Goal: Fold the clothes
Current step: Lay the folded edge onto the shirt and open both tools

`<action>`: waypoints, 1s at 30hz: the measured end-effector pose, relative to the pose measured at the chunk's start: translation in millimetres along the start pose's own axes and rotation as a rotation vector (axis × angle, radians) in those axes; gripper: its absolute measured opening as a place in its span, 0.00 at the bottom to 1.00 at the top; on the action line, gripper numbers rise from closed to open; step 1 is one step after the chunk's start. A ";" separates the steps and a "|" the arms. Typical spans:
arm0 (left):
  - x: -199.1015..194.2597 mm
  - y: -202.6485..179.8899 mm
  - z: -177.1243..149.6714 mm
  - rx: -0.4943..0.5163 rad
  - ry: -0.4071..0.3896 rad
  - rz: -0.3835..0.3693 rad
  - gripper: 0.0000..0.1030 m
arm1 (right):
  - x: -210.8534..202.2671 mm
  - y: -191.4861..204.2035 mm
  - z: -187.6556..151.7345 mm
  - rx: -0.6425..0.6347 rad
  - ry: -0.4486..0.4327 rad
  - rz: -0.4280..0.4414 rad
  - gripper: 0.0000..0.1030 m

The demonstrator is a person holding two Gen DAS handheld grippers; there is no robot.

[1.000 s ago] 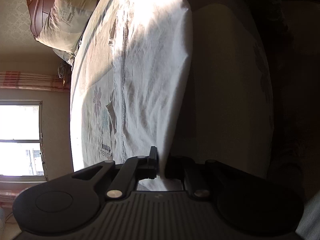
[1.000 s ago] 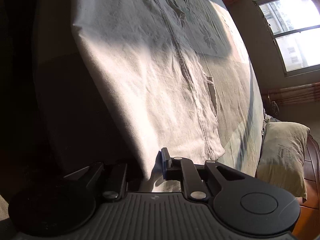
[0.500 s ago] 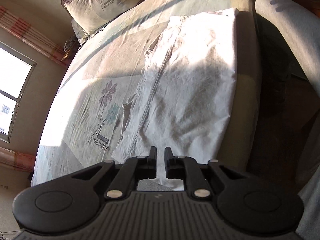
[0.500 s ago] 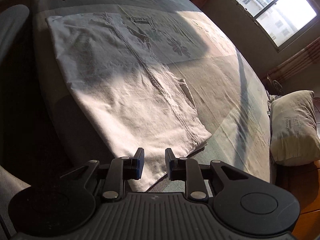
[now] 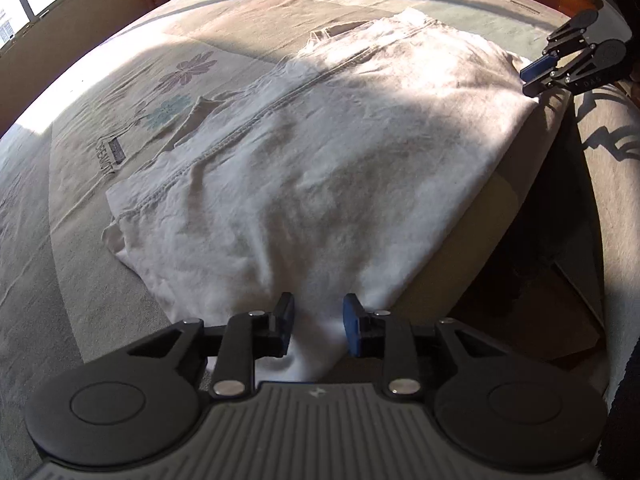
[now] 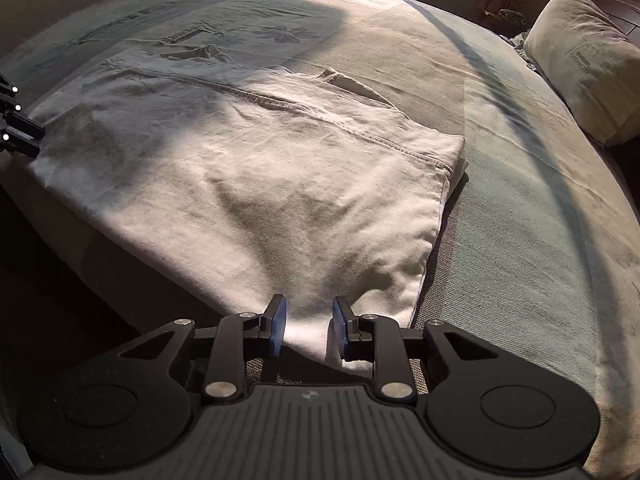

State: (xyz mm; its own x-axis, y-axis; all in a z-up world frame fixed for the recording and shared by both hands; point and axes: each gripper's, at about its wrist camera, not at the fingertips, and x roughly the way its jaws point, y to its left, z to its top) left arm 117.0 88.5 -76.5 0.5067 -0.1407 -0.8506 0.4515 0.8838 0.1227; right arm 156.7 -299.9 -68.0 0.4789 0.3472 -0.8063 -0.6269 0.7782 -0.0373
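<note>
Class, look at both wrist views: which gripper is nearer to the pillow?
Right. The right gripper is at the white garment's corner towards the pillow; the left gripper is at the opposite corner.

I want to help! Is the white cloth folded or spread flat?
Folded: the white cloth lies doubled on the bed, with layered edges showing at its corner.
</note>
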 end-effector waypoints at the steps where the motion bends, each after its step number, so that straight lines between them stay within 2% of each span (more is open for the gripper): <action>1: -1.8 4.3 -0.6 -0.030 0.008 -0.009 0.34 | -0.1 -3.2 -6.2 0.037 0.000 0.004 0.30; 3: -9.5 12.2 6.5 -0.074 0.016 -0.011 0.33 | -13.5 -8.4 -13.4 0.144 -0.022 0.005 0.30; 5: -21.9 16.9 19.4 -0.091 -0.047 0.006 0.38 | -26.0 -12.5 -13.6 0.212 -0.073 0.005 0.31; 7: -29.2 25.2 36.2 -0.139 -0.112 -0.012 0.61 | -38.0 -14.9 -10.1 0.283 -0.140 0.013 0.36; 9: -26.1 32.6 52.8 -0.200 -0.159 -0.042 0.70 | -37.9 -13.9 -3.0 0.320 -0.181 0.013 0.44; 11: -18.1 39.0 66.6 -0.260 -0.190 -0.068 0.71 | -29.6 -12.4 3.1 0.353 -0.191 -0.010 0.45; 14: 8.8 48.8 68.4 -0.357 -0.166 -0.080 0.74 | -6.2 -12.7 1.5 0.424 -0.155 -0.060 0.46; 16: 25.6 54.6 59.4 -0.403 -0.125 -0.074 0.82 | 1.8 -12.2 -6.6 0.456 -0.166 -0.063 0.50; 18: 38.7 59.2 44.6 -0.429 -0.102 -0.059 0.83 | 1.1 -9.2 -19.8 0.482 -0.227 -0.020 0.64; 20: 34.2 60.4 38.4 -0.457 -0.085 -0.053 0.86 | 1.8 -5.7 -22.9 0.464 -0.236 0.016 0.85; 21: 29.4 59.9 37.7 -0.465 -0.081 -0.041 0.85 | 2.0 -3.9 -22.7 0.452 -0.236 0.026 0.88; 23: 10.9 54.7 36.9 -0.454 -0.128 -0.002 0.86 | 4.4 -2.3 -21.3 0.434 -0.232 0.047 1.00; 26: -5.0 48.9 30.7 -0.511 -0.169 -0.019 0.93 | 6.6 -3.0 -20.6 0.439 -0.236 0.062 1.00; 29: 2.4 39.4 15.7 -0.583 -0.096 -0.070 0.94 | 5.7 -6.6 -22.8 0.464 -0.253 0.082 1.00; 30: 6.3 35.0 10.4 -0.596 -0.059 -0.061 0.94 | 5.2 -8.4 -24.1 0.477 -0.260 0.093 1.00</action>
State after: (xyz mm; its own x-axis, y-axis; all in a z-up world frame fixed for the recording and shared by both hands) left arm 143.6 113.9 -72.3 0.5407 -0.2088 -0.8149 0.0007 0.9688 -0.2478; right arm 149.7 -317.3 -86.0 0.6091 0.4965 -0.6185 -0.3549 0.8680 0.3474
